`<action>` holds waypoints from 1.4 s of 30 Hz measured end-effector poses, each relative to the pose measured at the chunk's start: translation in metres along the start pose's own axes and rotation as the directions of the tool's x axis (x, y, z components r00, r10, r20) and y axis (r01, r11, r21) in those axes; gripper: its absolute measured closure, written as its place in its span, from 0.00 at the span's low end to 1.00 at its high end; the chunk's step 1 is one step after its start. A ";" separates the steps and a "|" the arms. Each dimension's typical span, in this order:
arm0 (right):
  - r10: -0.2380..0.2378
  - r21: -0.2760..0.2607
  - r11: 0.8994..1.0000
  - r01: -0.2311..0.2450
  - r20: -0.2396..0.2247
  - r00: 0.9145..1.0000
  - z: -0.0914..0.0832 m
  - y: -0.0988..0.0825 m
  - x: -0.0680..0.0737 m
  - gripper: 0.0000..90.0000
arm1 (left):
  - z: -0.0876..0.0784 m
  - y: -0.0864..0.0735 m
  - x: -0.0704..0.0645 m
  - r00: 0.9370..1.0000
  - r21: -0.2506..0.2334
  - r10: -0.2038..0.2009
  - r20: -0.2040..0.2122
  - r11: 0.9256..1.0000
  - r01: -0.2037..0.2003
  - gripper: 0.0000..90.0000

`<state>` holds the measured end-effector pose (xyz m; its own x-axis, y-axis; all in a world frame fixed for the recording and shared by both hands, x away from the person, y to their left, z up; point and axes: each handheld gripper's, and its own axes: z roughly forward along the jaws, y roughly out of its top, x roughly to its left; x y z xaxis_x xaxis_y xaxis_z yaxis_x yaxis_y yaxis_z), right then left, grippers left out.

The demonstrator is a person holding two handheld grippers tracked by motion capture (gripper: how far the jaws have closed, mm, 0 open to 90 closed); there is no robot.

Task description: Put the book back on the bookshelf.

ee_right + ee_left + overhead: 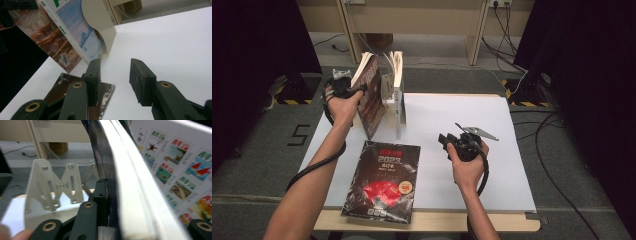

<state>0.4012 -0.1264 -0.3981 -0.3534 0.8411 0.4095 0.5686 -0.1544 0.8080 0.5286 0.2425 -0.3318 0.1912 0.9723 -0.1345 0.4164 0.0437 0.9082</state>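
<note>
Left gripper (343, 86): jaws closed on the upper edge of a leaning magazine (371, 97), one pad against the dark cover, page block between the jaws as seen in the left gripper view. Magazine tilted, lower edge on the bench (462, 130), top angled away from the white bookend (388, 86). A second, pale-covered magazine (398, 90) already upright just beside the bookend on its other side.

Right gripper (462, 142): jaws apart, nothing between them, hovering over bare bench surface to the right of centre. Right gripper view looks along the open jaws toward the bookend (100, 27), with a corner of the flat dark magazine (82, 100) below the left jaw.

Flat dark magazine (382, 181): lying cover up near the front edge, untouched, well apart from both grippers.

Progress, judged: one magazine stood, one held mid-placement and not yet upright against the bookend, one not yet picked up. Roughly halfway. Remaining: straighten the held magazine, release, then lift and stand the flat one.
</note>
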 end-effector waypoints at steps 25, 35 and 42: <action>0.020 -0.010 1.000 -0.020 0.025 0.999 -0.009 -0.008 -0.018 0.69 | 0.016 -0.017 -0.017 0.996 -0.201 0.037 -0.080 0.978 -0.052 0.81; 0.031 -0.015 0.999 -0.031 0.022 0.999 -0.011 -0.008 -0.016 0.69 | -0.001 -0.019 -0.015 0.994 -0.194 0.073 -0.084 0.977 -0.088 0.61; 0.021 -0.013 1.000 -0.020 0.022 1.000 -0.010 -0.007 -0.014 0.69 | -0.014 -0.022 -0.004 0.998 -0.195 0.025 -0.059 0.980 -0.036 0.54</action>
<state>0.3949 -0.1421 -0.4051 -0.3252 0.8490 0.4165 0.5662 -0.1779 0.8048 0.5061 0.2410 -0.3460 0.1489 0.9849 -0.0887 0.2284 0.0530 0.9721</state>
